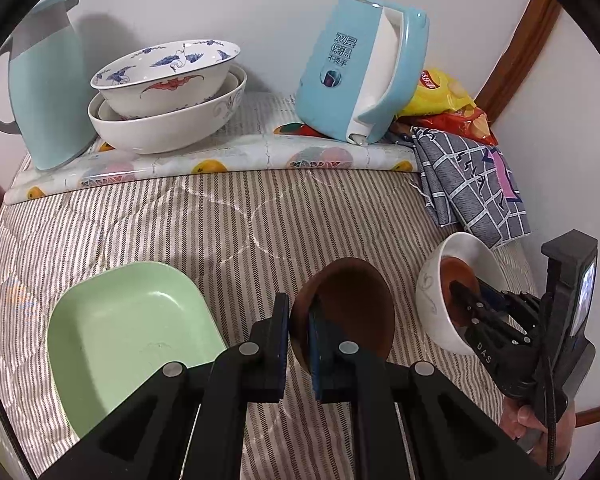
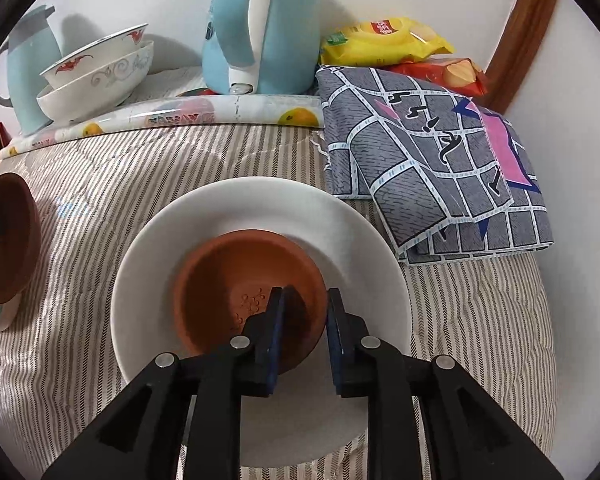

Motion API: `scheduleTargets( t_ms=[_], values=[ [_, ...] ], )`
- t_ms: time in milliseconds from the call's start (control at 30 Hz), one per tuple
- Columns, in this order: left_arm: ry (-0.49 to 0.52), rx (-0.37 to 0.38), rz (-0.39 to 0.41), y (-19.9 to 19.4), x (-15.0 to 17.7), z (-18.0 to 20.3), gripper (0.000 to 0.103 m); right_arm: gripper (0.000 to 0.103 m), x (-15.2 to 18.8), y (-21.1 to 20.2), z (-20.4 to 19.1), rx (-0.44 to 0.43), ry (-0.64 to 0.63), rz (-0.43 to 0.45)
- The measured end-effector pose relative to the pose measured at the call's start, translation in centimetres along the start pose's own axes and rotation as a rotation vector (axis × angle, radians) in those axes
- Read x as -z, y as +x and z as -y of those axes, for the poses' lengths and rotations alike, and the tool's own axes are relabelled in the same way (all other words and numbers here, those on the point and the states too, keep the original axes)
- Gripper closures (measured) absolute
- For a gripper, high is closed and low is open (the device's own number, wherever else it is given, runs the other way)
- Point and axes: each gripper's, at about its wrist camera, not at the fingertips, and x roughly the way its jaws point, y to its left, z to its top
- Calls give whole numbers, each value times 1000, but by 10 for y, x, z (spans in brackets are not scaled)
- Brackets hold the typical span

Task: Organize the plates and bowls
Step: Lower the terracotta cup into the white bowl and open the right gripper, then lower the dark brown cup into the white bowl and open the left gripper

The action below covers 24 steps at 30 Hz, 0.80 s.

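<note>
While the right gripper hides part of its brown bowl, that bowl sits nested in one white bowl, and the jaws straddle the brown rim; can't tell if they actually pinch it. Second brown bowl is clamped by its rim in the left gripper, tipped on edge. One green dish sits just left of those jaws. Two patterned bowls are stacked far ahead.

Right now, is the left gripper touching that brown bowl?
Touching. In the left wrist view the left gripper is shut on the brown bowl, its rim pinched between both fingers.
</note>
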Motion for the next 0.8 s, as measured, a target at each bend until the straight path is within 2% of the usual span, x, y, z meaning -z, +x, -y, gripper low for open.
scheduleTargets(
  t_ms=[200,433,500,600,800],
  values=[
    [-1,3,8,-9,5,6,94,66,3,-11,3,-29,17,34],
    [9,1,28,-23,9,24,94,65,11,-39,11,-73,36,82],
    [17,1,35,-26,9,33,94,65,13,-53,19,-84,52,115],
    [27,5,41,-28,11,48,94,58,21,-74,37,-79,86,154],
    [42,27,43,-24,14,82,94,57,43,-100,77,-52,147,197]
  ],
)
